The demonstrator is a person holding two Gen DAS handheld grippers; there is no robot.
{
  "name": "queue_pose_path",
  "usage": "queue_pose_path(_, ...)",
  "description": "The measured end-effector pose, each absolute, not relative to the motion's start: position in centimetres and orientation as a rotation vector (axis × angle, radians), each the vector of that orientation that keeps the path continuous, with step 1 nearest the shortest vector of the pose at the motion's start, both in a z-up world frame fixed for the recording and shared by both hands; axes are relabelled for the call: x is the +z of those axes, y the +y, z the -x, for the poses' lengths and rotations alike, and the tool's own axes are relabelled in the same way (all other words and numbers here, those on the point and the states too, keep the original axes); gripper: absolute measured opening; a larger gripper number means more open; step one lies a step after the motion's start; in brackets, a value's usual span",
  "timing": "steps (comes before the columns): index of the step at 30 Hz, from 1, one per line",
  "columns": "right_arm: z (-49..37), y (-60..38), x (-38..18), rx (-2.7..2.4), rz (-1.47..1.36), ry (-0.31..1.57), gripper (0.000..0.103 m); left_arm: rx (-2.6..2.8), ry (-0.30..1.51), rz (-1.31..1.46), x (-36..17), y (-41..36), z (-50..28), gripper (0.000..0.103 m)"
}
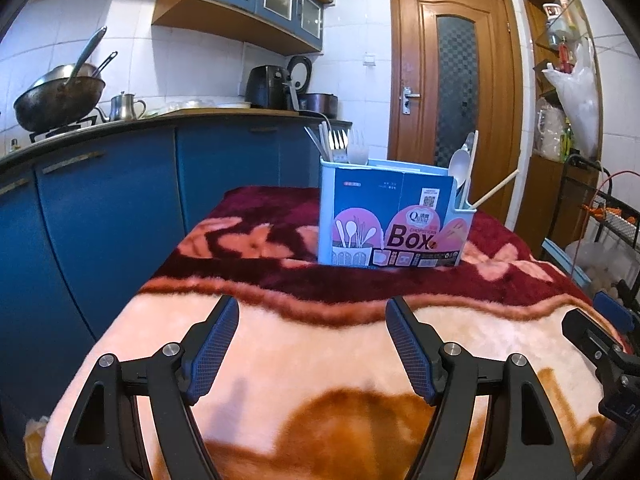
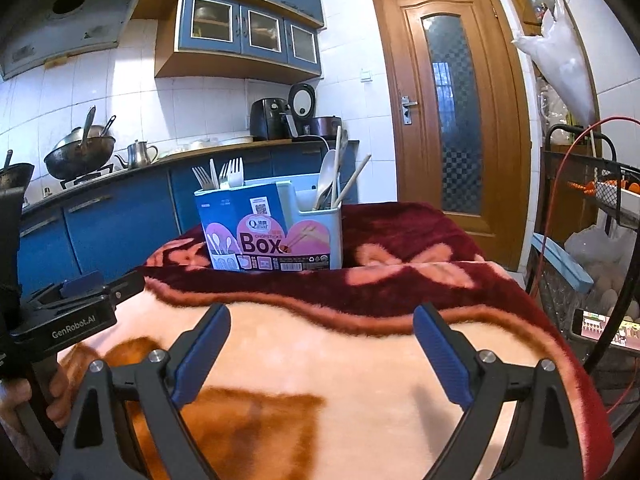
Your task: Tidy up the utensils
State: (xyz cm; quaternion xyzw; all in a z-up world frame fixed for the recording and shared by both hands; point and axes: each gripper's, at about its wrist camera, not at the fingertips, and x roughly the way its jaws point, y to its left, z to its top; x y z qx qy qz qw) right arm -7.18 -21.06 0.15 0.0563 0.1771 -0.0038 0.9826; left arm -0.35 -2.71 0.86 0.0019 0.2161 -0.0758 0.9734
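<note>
Both grippers hang low over the near end of a blanket-covered counter (image 1: pixel 320 360). Left gripper (image 1: pixel 312 316): its jaws stand wide apart with nothing between them but pale pink fleece. Right gripper (image 2: pixel 322 322): likewise spread wide and empty; in its own view the left gripper's body sits at 9 o'clock, close beside it, with a hand (image 2: pixel 24 404) on the handle below.

Ahead at 12 o'clock, well apart from both grippers, stands the light-blue utensil box (image 1: pixel 392 216) on the dark red part of the blanket. Forks (image 1: pixel 344 144) stick up from its left compartment; spoons (image 1: pixel 460 164) and a wooden chopstick (image 1: pixel 496 190) lean out of the narrow right one.

Open blanket lies between the jaws and the box. The counter's left edge drops off toward blue cabinets (image 1: pixel 100 208) at 9 o'clock; the right edge falls away at 3 o'clock beside a black wire rack (image 2: pixel 592 208) with a red cable. A wooden door (image 2: pixel 452 120) stands behind at 1 o'clock.
</note>
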Motion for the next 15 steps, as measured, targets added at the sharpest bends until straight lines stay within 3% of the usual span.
queue_pose_path(15, 7.24, -20.98, 0.04, -0.004, -0.119, 0.362, 0.095, -0.147, 0.427, -0.006, 0.72, -2.77, 0.51, 0.077)
